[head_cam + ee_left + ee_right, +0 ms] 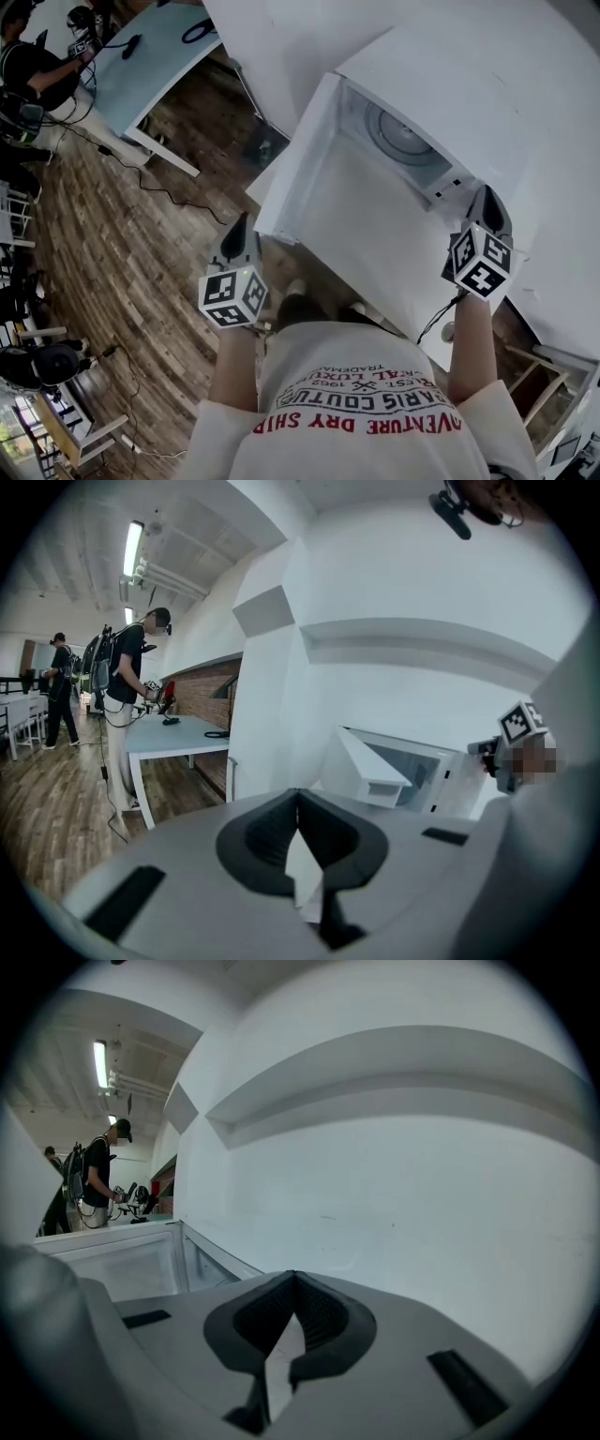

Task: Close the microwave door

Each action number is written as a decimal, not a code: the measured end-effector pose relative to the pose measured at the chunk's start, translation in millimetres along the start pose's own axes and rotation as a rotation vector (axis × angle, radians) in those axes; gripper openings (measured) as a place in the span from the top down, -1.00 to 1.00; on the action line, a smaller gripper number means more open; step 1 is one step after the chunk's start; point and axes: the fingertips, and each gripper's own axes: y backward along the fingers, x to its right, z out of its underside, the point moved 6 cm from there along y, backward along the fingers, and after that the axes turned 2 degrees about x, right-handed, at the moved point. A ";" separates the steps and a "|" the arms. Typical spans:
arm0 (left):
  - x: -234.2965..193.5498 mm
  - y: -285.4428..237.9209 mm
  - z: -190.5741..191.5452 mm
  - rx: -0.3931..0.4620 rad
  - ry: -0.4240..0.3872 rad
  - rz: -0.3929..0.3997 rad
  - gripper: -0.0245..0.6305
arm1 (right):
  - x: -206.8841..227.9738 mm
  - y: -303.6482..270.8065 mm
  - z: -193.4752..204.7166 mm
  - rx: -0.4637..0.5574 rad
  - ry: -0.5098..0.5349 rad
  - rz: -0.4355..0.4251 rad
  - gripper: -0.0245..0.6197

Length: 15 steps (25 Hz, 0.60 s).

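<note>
While the microwave door [295, 159] juts toward the person, left gripper [238, 227] is closed, empty; right gripper [487, 199] likewise.

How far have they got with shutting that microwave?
Nothing looks done yet: the door stands wide open, showing the turntable inside. In hand: the left gripper, fingers shut and empty, sits near the door's edge, seemingly ready to push; the right gripper, also shut, is by the microwave's other side. Left: the whole swing shut.
</note>
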 end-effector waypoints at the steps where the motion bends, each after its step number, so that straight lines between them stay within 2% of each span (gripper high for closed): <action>1: 5.9 -0.5 1.1 -0.002 -0.001 0.009 0.91 | -0.2 -0.3 0.0 0.003 0.008 -0.005 0.89; 6: 34.6 0.2 5.0 -0.008 0.009 0.061 0.91 | -2.4 -0.5 -0.1 0.025 0.043 -0.033 0.89; 11: 66.6 2.7 7.8 0.000 -0.049 0.163 0.91 | -2.3 2.8 0.9 0.034 -0.003 -0.070 0.89; 15: 84.7 2.3 8.2 -0.005 -0.054 0.233 0.91 | -3.5 5.3 0.9 0.032 -0.009 -0.091 0.89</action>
